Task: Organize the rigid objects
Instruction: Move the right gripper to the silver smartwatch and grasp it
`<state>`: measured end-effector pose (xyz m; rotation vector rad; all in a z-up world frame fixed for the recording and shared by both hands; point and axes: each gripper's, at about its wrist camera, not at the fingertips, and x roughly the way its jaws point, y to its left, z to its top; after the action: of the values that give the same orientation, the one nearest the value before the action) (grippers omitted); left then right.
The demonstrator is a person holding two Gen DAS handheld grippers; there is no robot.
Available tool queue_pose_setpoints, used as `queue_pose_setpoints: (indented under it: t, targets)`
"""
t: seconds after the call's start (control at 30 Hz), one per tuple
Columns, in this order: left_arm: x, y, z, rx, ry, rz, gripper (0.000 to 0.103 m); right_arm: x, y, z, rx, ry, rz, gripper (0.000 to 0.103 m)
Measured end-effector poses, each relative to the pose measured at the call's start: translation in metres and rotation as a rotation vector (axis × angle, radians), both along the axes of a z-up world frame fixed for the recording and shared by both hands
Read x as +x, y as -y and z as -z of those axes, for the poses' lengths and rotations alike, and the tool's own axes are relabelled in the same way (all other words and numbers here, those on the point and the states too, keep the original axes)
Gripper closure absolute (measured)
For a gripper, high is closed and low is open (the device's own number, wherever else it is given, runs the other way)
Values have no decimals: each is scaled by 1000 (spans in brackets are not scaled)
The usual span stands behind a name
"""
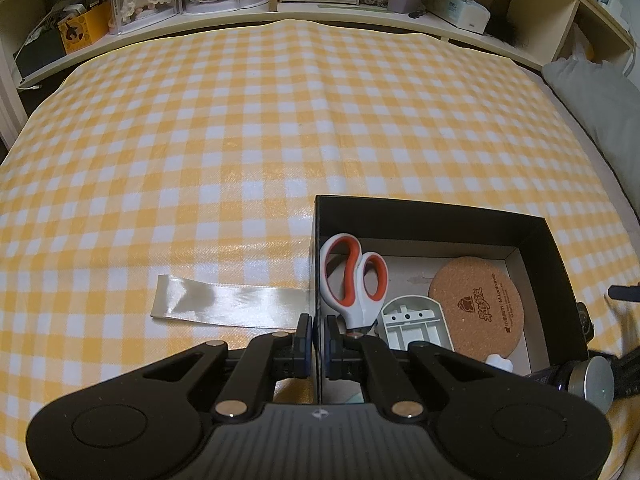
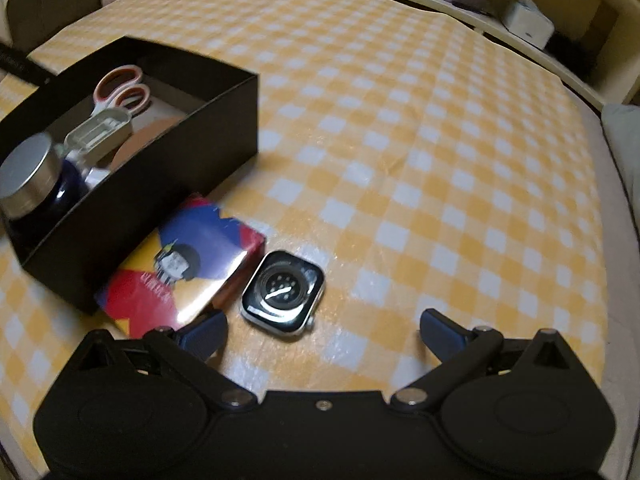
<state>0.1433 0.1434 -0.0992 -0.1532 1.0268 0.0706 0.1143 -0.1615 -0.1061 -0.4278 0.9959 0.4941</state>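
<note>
Left gripper (image 1: 319, 340) clamps box (image 1: 436, 216) wall; right gripper (image 2: 323, 330) spread over watch (image 2: 283, 293).

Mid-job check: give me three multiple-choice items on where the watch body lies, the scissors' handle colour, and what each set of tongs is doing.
1. The watch body lies:
A. in the black box
B. on the checked cloth beside the colourful packet
C. on the shelf

2. The scissors have handles that are:
A. white and orange
B. blue
C. green

3. The tongs:
A. both open
B. both shut
C. left tongs shut on the box wall, right tongs open

Key: 1 B, it rests sensor side up next to the packet, outside the box. 2 A, seen in both views. 3 C, left tongs pinch the wall; right tongs are spread and hold nothing.
</note>
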Motion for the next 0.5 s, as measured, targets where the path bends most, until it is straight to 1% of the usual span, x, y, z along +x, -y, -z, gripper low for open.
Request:
queue_pose_setpoints:
  t: [0.07, 0.23, 0.37, 0.5]
  targets:
    - [0, 1, 0, -1, 0, 0, 98, 4, 2, 0, 4, 6, 31, 0]
    - [0, 2, 0, 0, 0, 1, 98, 13, 13, 2, 30, -24, 110, 0]
    - [0, 2, 0, 1, 0, 1, 98, 25, 27, 2, 42, -20, 221, 0]
    - [0, 2, 0, 2, 0, 1, 98, 35, 41, 4, 53, 8, 334, 0]
